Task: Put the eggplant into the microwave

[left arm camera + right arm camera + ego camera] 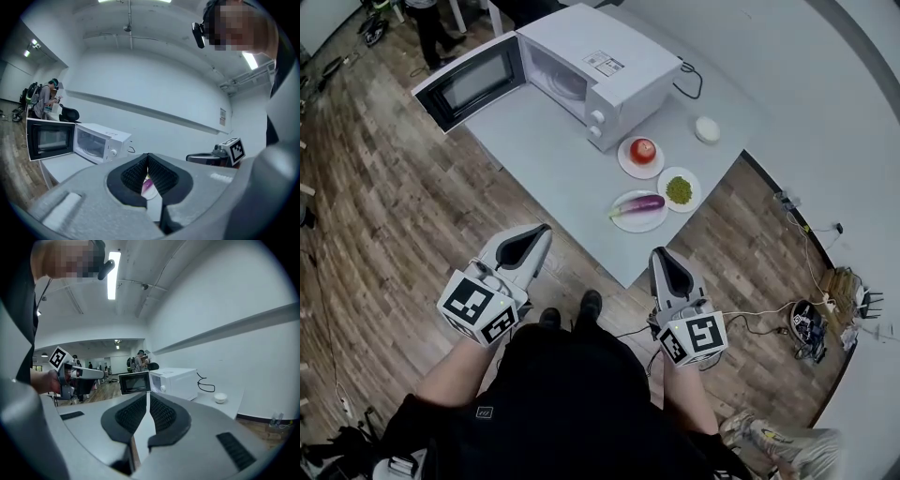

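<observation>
Left gripper (pixel 539 234) and right gripper (pixel 664 258), both closed, empty. Eggplant (pixel 639 203) on plate (pixel 647 224) in front of microwave (pixel 581 66): probably light, smooth, firm; grasp across mid-body.

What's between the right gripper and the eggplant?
No obstacle. In the head view, only a strip of table and the near rim of the plate separate the right gripper from the eggplant.
</observation>
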`<state>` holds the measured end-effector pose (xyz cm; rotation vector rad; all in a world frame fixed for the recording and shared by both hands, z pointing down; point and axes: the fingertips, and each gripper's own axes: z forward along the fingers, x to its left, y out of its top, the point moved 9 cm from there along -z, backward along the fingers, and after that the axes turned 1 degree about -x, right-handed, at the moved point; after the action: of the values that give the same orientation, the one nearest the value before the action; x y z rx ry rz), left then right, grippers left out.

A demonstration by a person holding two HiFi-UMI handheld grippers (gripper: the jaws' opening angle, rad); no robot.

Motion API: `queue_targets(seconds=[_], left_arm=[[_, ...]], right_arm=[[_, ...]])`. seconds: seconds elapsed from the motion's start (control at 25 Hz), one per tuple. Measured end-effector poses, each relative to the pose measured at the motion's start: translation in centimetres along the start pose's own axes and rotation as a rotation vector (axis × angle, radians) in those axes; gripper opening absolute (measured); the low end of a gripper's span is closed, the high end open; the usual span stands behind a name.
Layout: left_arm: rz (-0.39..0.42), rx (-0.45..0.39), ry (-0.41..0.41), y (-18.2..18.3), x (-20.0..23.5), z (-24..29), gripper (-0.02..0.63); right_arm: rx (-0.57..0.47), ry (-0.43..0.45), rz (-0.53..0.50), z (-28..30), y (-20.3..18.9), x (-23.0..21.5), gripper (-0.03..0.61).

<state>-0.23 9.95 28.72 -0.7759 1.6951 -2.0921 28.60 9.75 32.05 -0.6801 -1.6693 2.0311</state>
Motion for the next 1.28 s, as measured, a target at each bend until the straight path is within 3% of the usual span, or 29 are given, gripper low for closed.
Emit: queue_targets(seconds=[0.2, 0.32, 1.08, 1.28], left_arm=[[0.03, 0.026, 0.058, -0.5, -0.1, 3.4, 0.009], [0.034, 0.052, 0.07, -1.5, 0.5, 4.8, 0.009], [0.029, 0.143, -0.02, -11.1, 4.7, 9.9, 0.009], [0.051, 0.168, -0.047, -13.0, 5.0, 10.9, 0.009]], right_arm=[[0.045, 0.043, -0.028, 1.7, -0.9, -3.6, 0.028], [0.079, 0.042, -0.047, 3.0, -1.7, -4.7, 0.075], [0.208, -0.021, -0.142, 7.9, -10.8, -7.0, 0.081], [0.273, -0.027, -0.226, 8.2, -13.9, -7.6, 0.081]])
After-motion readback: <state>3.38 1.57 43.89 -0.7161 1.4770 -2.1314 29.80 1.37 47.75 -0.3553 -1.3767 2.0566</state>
